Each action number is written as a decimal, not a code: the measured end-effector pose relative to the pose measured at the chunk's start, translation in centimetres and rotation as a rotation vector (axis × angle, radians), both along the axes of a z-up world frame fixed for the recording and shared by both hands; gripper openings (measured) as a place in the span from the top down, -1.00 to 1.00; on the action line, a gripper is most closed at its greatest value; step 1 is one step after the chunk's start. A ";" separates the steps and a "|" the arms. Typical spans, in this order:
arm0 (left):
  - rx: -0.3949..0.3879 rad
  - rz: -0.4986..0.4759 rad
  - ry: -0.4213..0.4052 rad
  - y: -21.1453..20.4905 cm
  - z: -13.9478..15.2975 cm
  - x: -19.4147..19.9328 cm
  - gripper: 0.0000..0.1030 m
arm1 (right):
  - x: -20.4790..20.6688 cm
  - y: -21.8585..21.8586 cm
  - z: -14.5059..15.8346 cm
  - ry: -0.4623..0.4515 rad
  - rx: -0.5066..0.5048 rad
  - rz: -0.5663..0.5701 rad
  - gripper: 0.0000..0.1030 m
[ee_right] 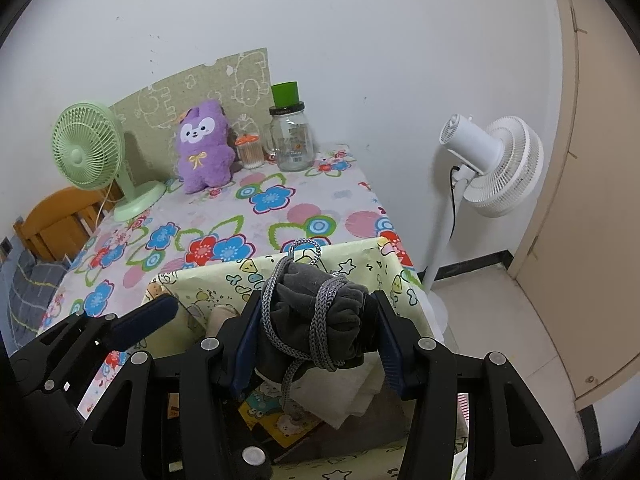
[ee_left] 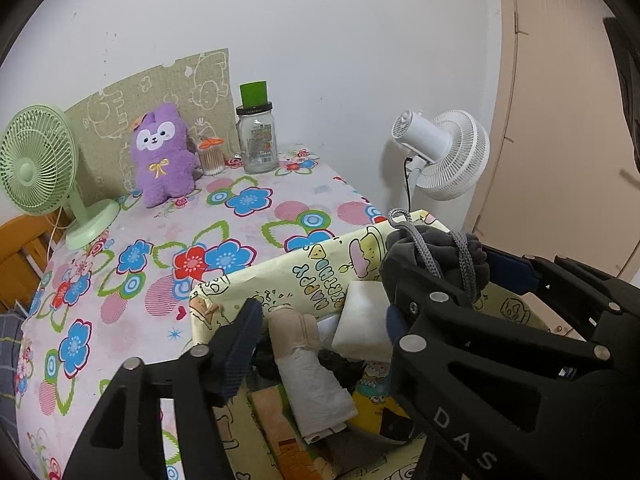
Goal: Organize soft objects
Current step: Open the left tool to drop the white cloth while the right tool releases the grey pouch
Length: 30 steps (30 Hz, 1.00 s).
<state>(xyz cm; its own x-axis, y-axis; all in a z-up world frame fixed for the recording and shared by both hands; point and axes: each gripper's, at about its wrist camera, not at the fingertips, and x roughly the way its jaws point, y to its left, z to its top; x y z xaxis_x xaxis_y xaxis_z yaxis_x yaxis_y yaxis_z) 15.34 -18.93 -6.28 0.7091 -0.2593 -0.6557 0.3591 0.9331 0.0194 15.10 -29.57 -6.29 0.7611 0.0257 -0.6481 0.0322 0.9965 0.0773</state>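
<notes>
A yellow cartoon-print fabric box (ee_left: 288,276) (ee_right: 360,264) stands at the table's near right corner. It holds soft items: a rolled beige cloth (ee_left: 308,376), a white folded piece (ee_left: 364,320) and others. My right gripper (ee_right: 316,336) is shut on a dark grey cloth bundle (ee_right: 348,320) (ee_left: 436,256) wrapped with a grey cord (ee_right: 320,312), held over the box. My left gripper (ee_left: 316,344) is open and empty above the box's left side; one of its fingers shows in the right wrist view (ee_right: 144,324). A purple plush toy (ee_left: 162,156) (ee_right: 204,148) sits upright at the table's back.
Floral tablecloth (ee_left: 160,264). Green desk fan (ee_left: 36,168) at back left, glass jar with green cap (ee_left: 256,136), cotton swab holder (ee_left: 211,156). A white standing fan (ee_right: 492,164) is on the floor right of the table. Wooden chair (ee_right: 56,220) at left, door at right.
</notes>
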 end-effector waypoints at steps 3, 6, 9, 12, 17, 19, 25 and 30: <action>0.022 0.006 -0.005 0.2 0.0 -0.2 -0.45 | -0.1 0.3 -0.1 0.004 0.001 0.006 -0.07; 0.038 0.013 -0.006 0.6 -0.1 -0.5 -0.47 | -0.3 0.7 -0.3 0.009 0.008 0.015 -0.07; 0.047 0.020 -0.007 1.2 -0.2 -0.9 -0.49 | -0.6 1.3 -0.4 0.013 0.014 0.024 -0.08; 0.055 0.028 -0.007 1.7 -0.2 -1.2 -0.51 | -0.9 1.9 -0.5 0.018 0.019 0.030 -0.09; 0.073 0.033 -0.017 2.6 -0.5 -2.1 -0.63 | -1.5 2.8 -0.8 0.029 0.020 0.039 -0.14; 0.076 0.027 -0.023 2.9 -0.5 -2.5 -0.67 | -1.7 3.0 -0.9 0.035 0.025 0.035 -0.27; 0.076 0.023 -0.032 3.7 -0.5 -3.3 -0.75 | -2.8 3.9 -0.9 0.011 0.023 0.015 -0.63; 0.068 0.022 -0.030 4.6 -0.5 -4.0 -0.79 | -3.6 4.6 -0.9 0.013 0.021 0.011 -0.71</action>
<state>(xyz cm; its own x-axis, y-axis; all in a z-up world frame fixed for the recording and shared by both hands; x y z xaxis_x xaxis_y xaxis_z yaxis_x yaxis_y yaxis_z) 11.35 -14.29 -6.82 0.7338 -0.1992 -0.6495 0.3371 0.9368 0.0936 11.54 -24.93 -7.17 0.7522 0.0481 -0.6571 0.0220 0.9949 0.0980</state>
